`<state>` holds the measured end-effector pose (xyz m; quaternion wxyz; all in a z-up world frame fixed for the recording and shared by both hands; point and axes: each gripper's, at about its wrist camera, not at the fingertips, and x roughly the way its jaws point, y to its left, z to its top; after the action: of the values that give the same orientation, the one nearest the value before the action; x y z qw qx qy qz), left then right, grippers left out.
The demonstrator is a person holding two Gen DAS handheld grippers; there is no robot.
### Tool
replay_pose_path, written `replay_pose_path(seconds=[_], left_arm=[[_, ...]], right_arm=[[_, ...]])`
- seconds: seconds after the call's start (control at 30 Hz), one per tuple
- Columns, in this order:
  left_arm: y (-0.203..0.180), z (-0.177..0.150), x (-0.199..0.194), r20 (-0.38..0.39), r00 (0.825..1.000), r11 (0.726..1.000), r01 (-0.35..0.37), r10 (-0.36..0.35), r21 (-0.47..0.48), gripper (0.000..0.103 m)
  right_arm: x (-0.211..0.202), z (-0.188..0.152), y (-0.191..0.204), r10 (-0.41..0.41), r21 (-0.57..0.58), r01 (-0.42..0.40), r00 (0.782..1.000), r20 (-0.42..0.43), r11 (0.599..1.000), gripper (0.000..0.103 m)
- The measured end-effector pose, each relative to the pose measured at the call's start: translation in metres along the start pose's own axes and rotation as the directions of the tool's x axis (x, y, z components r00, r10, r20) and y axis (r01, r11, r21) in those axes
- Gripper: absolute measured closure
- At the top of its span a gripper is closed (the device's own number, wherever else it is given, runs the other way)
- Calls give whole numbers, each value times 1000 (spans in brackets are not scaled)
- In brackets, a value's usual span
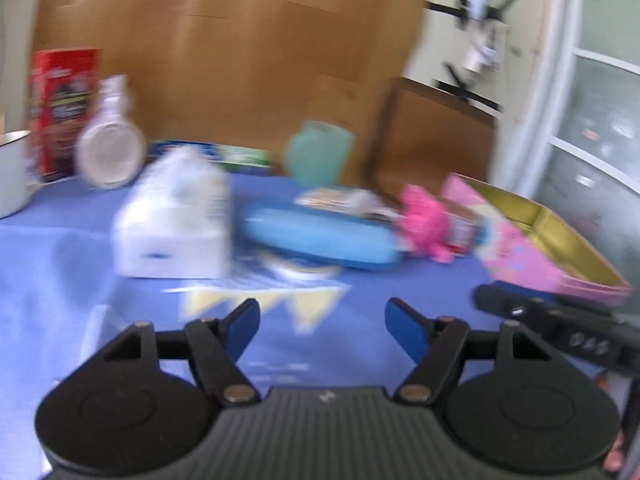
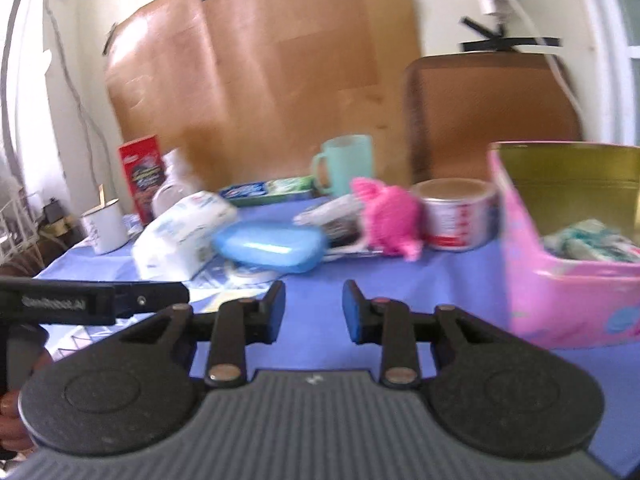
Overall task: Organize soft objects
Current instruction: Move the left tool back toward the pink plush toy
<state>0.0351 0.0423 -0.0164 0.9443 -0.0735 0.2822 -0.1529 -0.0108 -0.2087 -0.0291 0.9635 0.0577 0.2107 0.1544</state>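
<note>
A pink fuzzy soft toy (image 1: pixel 424 220) (image 2: pixel 390 216) lies on the blue tablecloth (image 2: pixel 320 280), left of the pink tin box (image 1: pixel 540 248) (image 2: pixel 560 272). A white soft tissue pack (image 1: pixel 172 224) (image 2: pixel 184 232) lies further left. The tin holds a green-white soft packet (image 2: pixel 592 240). My left gripper (image 1: pixel 322 320) is open and empty above the cloth, short of the objects. My right gripper (image 2: pixel 314 308) is open and empty, in front of the toy. Both views are blurred.
A blue oval case (image 1: pixel 320 236) (image 2: pixel 272 246) lies between tissue pack and toy. A can (image 2: pixel 460 212), teal mug (image 2: pixel 344 164), red box (image 1: pixel 60 112), white enamel mug (image 2: pixel 106 226) and flat green-blue packet (image 2: pixel 268 190) stand behind. Each handle shows in the other's view (image 1: pixel 560 320) (image 2: pixel 80 302).
</note>
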Motion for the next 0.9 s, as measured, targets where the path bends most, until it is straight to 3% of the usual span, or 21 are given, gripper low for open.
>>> replay_pose_path(seconds=[0.1, 0.27, 0.37, 0.6, 0.8, 0.9], left_arm=[[24, -4, 5, 4, 1000, 999, -20, 20, -45, 32], [50, -9, 9, -4, 999, 989, 43, -44, -142, 32], [55, -11, 10, -1, 997, 984, 80, -81, -161, 32], [45, -13, 11, 1, 997, 989, 78, -78, -126, 32], [42, -13, 10, 13, 997, 992, 82, -81, -99, 32], [44, -13, 11, 8, 996, 990, 85, -85, -111, 32]], right_arm=[[17, 16, 6, -24, -5, 24, 1000, -4, 1000, 69], [39, 38, -11, -92, 108, 93, 996, -19, 990, 67], [53, 47, -23, -168, 127, 169, 986, -18, 977, 56], [75, 52, -49, -230, 215, 236, 972, -52, 948, 55], [96, 49, -47, -246, 213, 260, 965, -87, 942, 44], [112, 50, -48, -285, 199, 302, 952, -107, 932, 44]])
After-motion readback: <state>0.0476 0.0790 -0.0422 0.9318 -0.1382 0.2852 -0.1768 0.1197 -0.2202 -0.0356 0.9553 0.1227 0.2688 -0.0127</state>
